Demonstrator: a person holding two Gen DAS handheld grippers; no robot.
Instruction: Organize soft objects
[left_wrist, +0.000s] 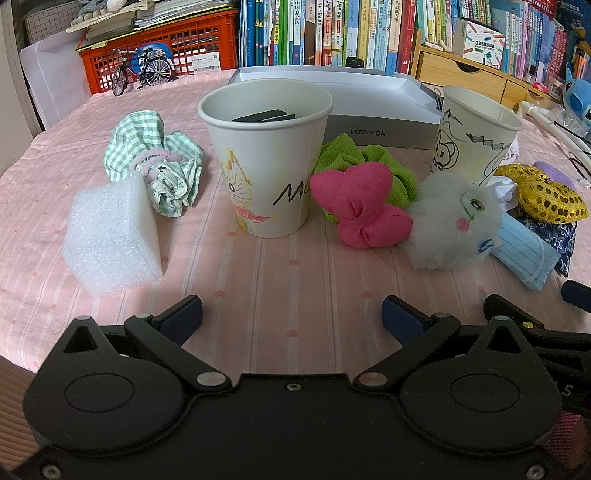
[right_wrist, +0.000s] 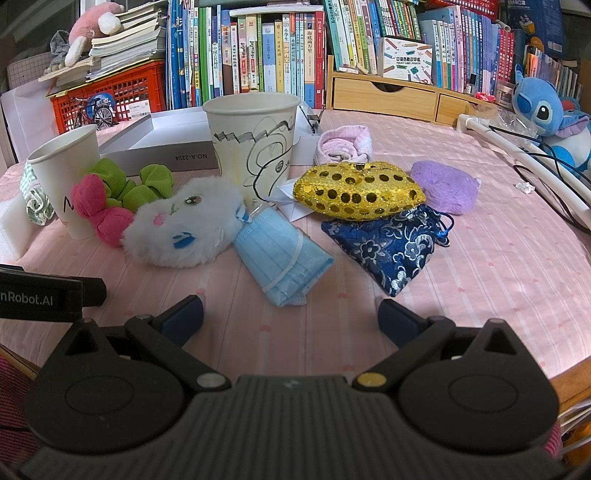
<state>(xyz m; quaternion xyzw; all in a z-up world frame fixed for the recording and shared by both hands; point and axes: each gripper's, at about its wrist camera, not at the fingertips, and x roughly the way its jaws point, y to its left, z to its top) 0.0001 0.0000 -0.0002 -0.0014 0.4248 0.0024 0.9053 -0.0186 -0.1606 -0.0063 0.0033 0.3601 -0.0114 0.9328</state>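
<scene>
Purple plush — R view only, L can't see.

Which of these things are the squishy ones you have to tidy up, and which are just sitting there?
To tidy: white fluffy toy, pink bow cushion, green cloth, blue face mask, gold sequin heart, blue flowered pouch, foam block.

Just there: books, red crate, toy bicycle, grey box.

Half hidden behind the white fluffy toy: the blue face mask. Mostly hidden inside the cat cup: something dark, too little showing to name.
</scene>
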